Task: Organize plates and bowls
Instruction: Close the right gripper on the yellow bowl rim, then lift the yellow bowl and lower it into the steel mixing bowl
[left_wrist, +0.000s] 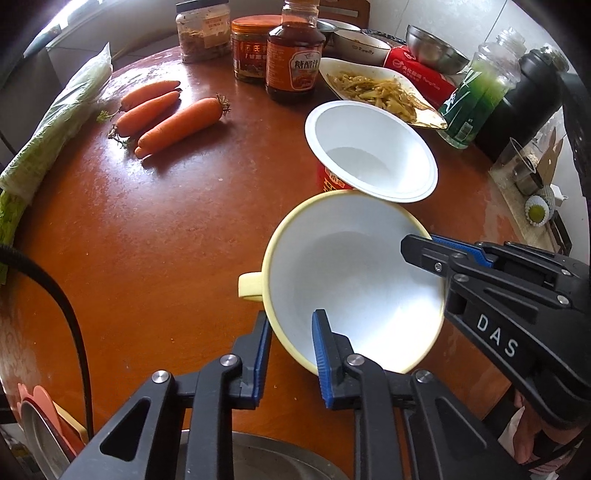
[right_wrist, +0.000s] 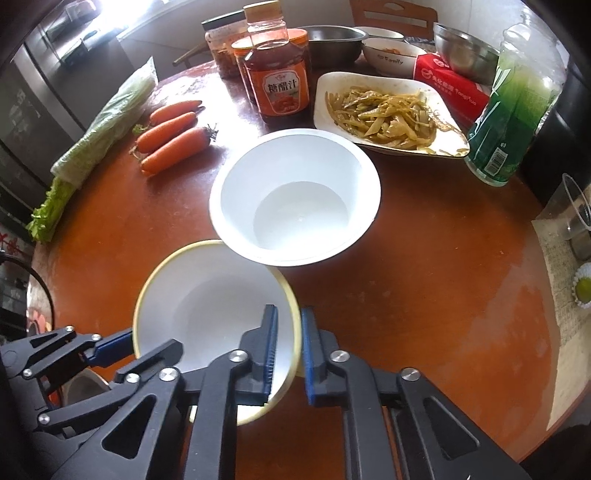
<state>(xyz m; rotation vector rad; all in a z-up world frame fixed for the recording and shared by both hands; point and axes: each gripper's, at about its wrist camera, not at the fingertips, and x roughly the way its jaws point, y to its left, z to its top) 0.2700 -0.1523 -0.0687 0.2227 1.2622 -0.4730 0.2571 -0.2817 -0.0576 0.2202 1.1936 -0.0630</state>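
1. The left gripper (left_wrist: 291, 354) is clamping the near rim of the yellow-rimmed bowl (left_wrist: 343, 280); one blue pad is sitting inside the white interior and the other is pressing against the outer wall.
2. The right gripper (right_wrist: 290, 347) is pinching the same bowl's rim on the opposite side, one pad inside and one outside.
3. The bowl is tilting between the two tools above the table, its yellow handle (left_wrist: 249, 286) pointing away from the right gripper.
4. A white disposable bowl (right_wrist: 295, 195) is sitting just beyond, its rim overlapping the yellow-rimmed bowl's far edge in both views; whether they are touching cannot be told.
5. The round reddish-brown table (left_wrist: 147, 236) is carrying three carrots (left_wrist: 170, 118), a bagged bunch of celery (left_wrist: 55, 129), a sauce bottle (left_wrist: 293, 59), jars (left_wrist: 247, 48), a plate of shredded vegetables (right_wrist: 388, 110), a red tissue pack (left_wrist: 421, 70), a green bottle (left_wrist: 480, 92) and steel bowls (left_wrist: 436, 50).
6. White wall tiles are showing behind the table, and a chair back (right_wrist: 393, 16) is standing at its far edge.
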